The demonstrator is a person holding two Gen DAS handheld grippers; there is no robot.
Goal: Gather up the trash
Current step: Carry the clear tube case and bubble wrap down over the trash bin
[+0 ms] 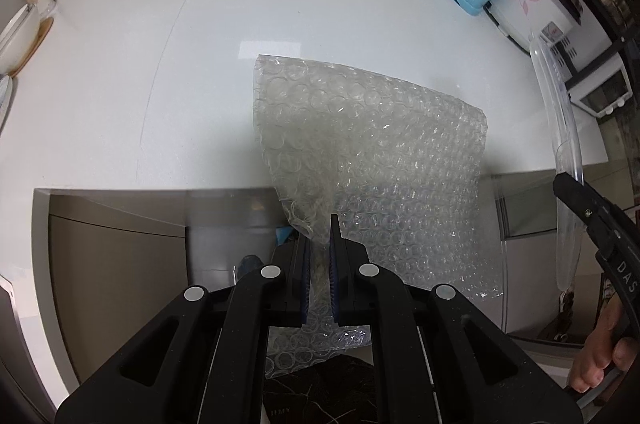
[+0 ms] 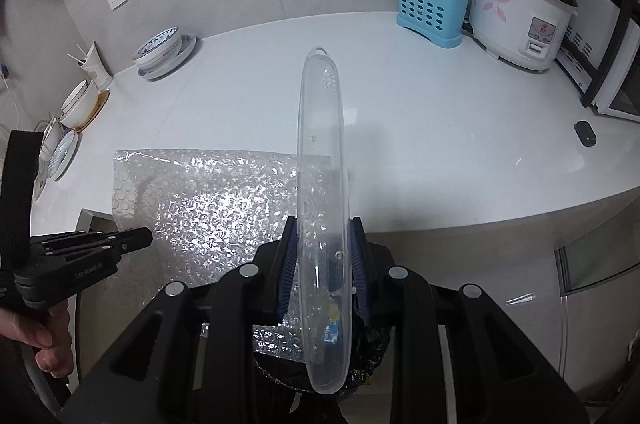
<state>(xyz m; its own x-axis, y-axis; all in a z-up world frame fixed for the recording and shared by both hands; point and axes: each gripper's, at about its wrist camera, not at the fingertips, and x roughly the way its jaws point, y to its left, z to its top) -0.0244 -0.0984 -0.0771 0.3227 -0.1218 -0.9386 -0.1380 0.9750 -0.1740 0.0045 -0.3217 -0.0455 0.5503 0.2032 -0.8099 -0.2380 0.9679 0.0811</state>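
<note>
- Now the left gripper (image 1: 319, 252) is closed tight on a sheet of bubble wrap (image 1: 372, 148), which hangs over the edge of the white counter (image 1: 160, 84).
- The right gripper (image 2: 323, 256) is narrowly open and clamps a clear plastic lid (image 2: 322, 160), held on its edge.
- Below both, a black trash bag (image 2: 372, 348) is partly visible.
- A blue utensil holder (image 2: 432, 8) and a rice cooker (image 2: 520, 12) stand by the wall.

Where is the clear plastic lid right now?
The clear plastic lid stands on edge in the right gripper, off the counter's front edge, right of the bubble wrap.
</note>
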